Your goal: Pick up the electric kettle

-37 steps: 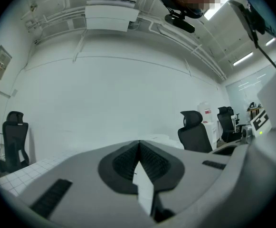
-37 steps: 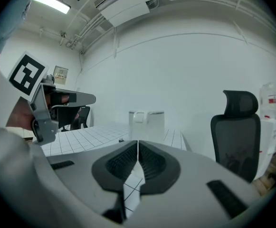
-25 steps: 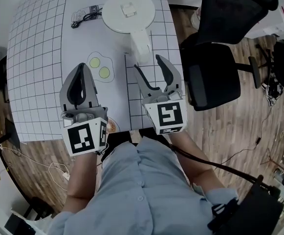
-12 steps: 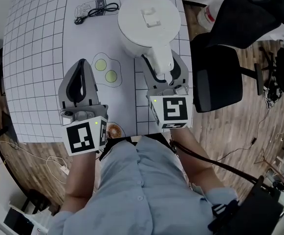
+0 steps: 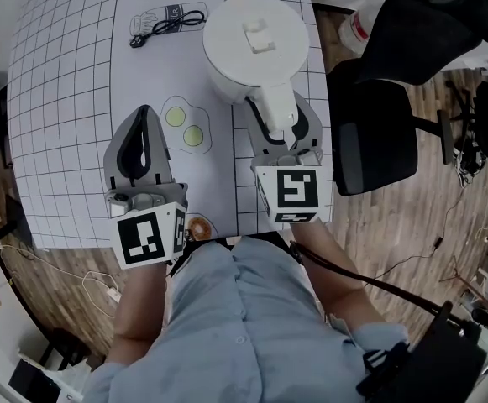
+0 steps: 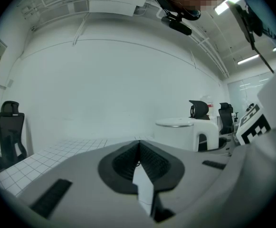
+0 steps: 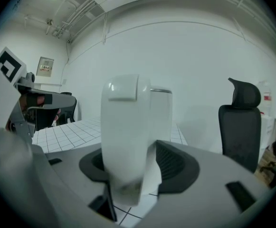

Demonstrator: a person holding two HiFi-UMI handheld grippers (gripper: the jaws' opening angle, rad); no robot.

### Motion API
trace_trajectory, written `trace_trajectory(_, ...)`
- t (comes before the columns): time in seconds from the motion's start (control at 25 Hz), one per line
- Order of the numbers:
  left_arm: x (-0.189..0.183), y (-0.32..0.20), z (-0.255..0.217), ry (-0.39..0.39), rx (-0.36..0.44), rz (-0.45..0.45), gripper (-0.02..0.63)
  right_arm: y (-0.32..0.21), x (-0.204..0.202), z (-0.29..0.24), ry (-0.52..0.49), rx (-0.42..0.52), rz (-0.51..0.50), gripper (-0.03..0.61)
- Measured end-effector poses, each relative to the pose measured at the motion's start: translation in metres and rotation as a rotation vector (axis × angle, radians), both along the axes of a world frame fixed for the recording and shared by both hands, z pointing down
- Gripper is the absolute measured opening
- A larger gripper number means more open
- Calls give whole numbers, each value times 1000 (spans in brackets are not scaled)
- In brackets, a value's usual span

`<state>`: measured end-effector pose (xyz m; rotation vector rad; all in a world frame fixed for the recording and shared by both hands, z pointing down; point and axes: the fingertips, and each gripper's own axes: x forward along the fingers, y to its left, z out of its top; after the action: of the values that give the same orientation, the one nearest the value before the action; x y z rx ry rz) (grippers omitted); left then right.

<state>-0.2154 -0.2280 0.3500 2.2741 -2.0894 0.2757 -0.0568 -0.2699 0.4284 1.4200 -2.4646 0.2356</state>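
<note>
Head view, looking steeply down: a white gridded table [image 5: 67,99] fills the upper left of the frame, with a black office chair [image 5: 378,141] on the wood floor at the right edge and the person's light shirt [image 5: 235,326] across the bottom. The white kettle [image 5: 256,44] stands at top centre of the table, lid up, its handle [image 5: 273,112] pointing down the frame toward the person. The right gripper [image 5: 275,107], just right of centre, sits astride that handle with one jaw on each side. The right gripper view shows the handle upright between the pads, close against the pad at the left of the frame, with a thin strip of white showing before the pad at the right. The jaws stand wide and have just been closing, but no firm clamp on the handle can be seen. The left gripper [image 5: 143,116], left of centre, lies over bare table well apart from the kettle; the left gripper view shows its pads meeting at the tips with nothing between them, and the kettle at mid-right in the distance. A fried-egg drawing [image 5: 185,124] lies on the table between the two grippers, and a packet with a coiled black cable [image 5: 166,22] lies near the top edge, left of the kettle.
</note>
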Motion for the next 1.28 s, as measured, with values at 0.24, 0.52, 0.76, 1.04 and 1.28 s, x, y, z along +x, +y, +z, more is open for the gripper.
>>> trace_trajectory(0.24, -1, 2, -6, -1, 17, 0, 2, -3, -1, 0, 9, -35, 10, 211)
trace_trajectory(0.52, -4, 5, -21, 3, 54, -15, 2, -10, 1, -9, -27, -32, 19, 137)
trace_trajectory(0.76, -10, 15, -22, -1, 55, -42, 2, -17, 1, -36, -148, 115, 2, 86)
trace_trajectory(1.04, -22, 20, -25, -6, 69, -69, 2, -26, 2, -58, -200, 168, -3, 86)
trace_trajectory(1.28, -25, 37, -39, -11, 119, -94, 2, -20, -10, -103, -241, 258, -62, 86)
